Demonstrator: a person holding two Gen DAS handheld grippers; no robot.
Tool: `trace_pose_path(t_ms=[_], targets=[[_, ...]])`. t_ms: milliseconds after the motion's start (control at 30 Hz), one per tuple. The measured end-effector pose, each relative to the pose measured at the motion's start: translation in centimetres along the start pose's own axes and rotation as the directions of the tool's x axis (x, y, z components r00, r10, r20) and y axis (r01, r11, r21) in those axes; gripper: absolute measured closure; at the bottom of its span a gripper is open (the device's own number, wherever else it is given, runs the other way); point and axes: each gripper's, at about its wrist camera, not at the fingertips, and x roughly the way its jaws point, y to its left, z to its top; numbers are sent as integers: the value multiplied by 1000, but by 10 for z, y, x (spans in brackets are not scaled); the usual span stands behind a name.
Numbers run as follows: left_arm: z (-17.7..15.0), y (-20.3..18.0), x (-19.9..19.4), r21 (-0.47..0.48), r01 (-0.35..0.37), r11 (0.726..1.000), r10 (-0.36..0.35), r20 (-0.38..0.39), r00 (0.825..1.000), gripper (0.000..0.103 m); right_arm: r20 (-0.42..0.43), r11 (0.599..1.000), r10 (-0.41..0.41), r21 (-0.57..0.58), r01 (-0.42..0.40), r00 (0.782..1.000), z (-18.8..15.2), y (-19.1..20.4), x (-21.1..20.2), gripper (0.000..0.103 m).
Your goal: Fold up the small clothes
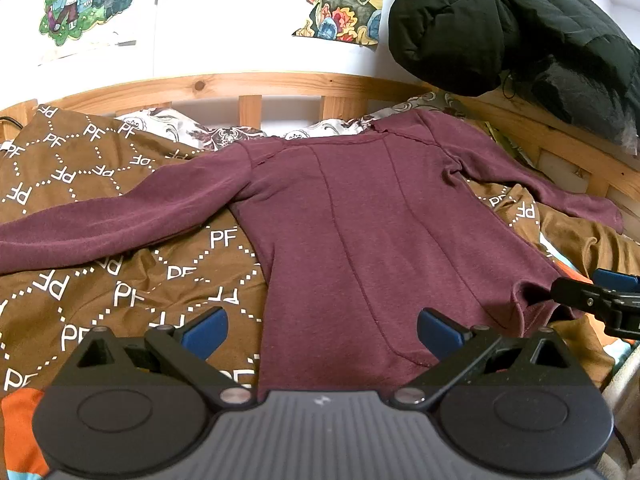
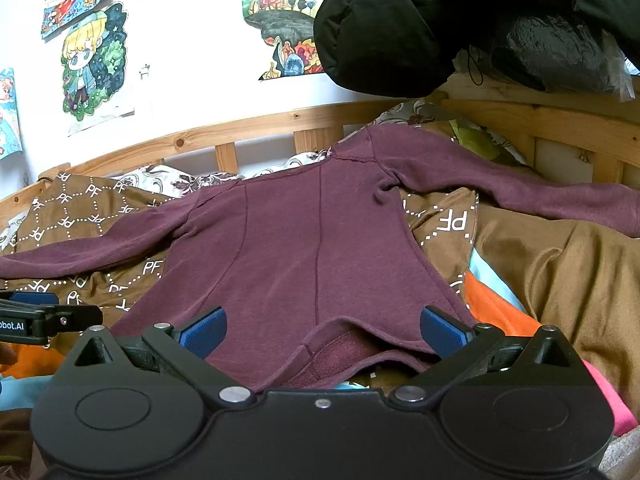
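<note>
From the left wrist, the left gripper point(image 1: 322, 332) has its fingers spread wide, holding nothing, over the hem of a maroon sweater point(image 1: 360, 220) lying flat, sleeves out, on a brown bedspread point(image 1: 100, 280). From the right wrist, the right gripper point(image 2: 323, 332) is likewise released above the sweater's rumpled hem

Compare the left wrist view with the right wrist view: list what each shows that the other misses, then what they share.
Left wrist only: the end of the top's far right sleeve, and the right gripper entering at the edge.
Right wrist only: the lifted hem showing the fleecy inside, pink fabric, and the left gripper.
Both: the maroon top spread flat on the brown PF cover, the wooden bed rail, the black jacket, wall pictures.
</note>
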Motion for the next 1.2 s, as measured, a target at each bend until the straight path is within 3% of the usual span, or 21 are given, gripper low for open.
trace_pose_path(t_ms=[1200], targets=[[-3,-1,2,2,2,1000,-2,-11,1000,1,-8,1000,16,9,-16,1000,-5,0,3,0]])
